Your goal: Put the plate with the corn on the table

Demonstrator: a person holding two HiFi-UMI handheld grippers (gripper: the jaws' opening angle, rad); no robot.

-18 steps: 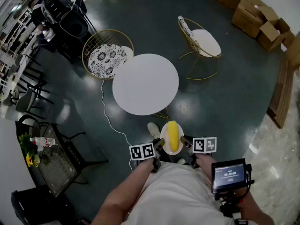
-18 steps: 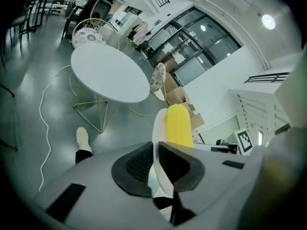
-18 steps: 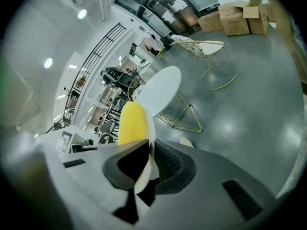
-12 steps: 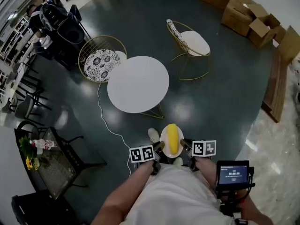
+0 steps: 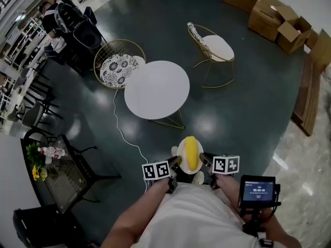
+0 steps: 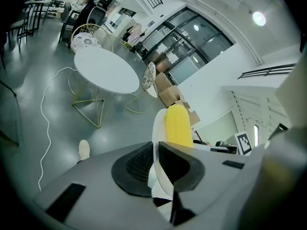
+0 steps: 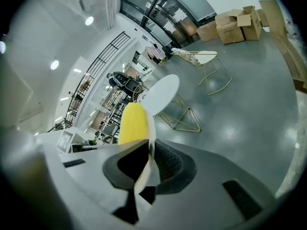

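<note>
A white plate point(image 5: 182, 150) carries a yellow corn cob point(image 5: 191, 151) and hangs in front of the person's body, well short of the round white table point(image 5: 156, 90). My left gripper point(image 5: 176, 161) is shut on the plate's left rim and my right gripper point(image 5: 202, 159) is shut on its right rim. In the left gripper view the plate point(image 6: 159, 128) stands edge-on between the jaws with the corn point(image 6: 178, 126) beyond it. The right gripper view shows the plate point(image 7: 149, 133) pinched the same way, the corn point(image 7: 132, 123) at its left and the table point(image 7: 160, 94) far ahead.
Two gold wire chairs point(image 5: 118, 62) point(image 5: 213, 47) stand beside the table. A white cable point(image 5: 124, 133) snakes over the dark floor. Cardboard boxes point(image 5: 276, 19) sit at top right; a black mesh table point(image 5: 59, 177) with flowers is at left. A small screen point(image 5: 257, 190) hangs at the person's right.
The view has shifted a little as the person moves; the table sits slightly further right and nearer in the picture. Both grippers still hold the plate the same way.
</note>
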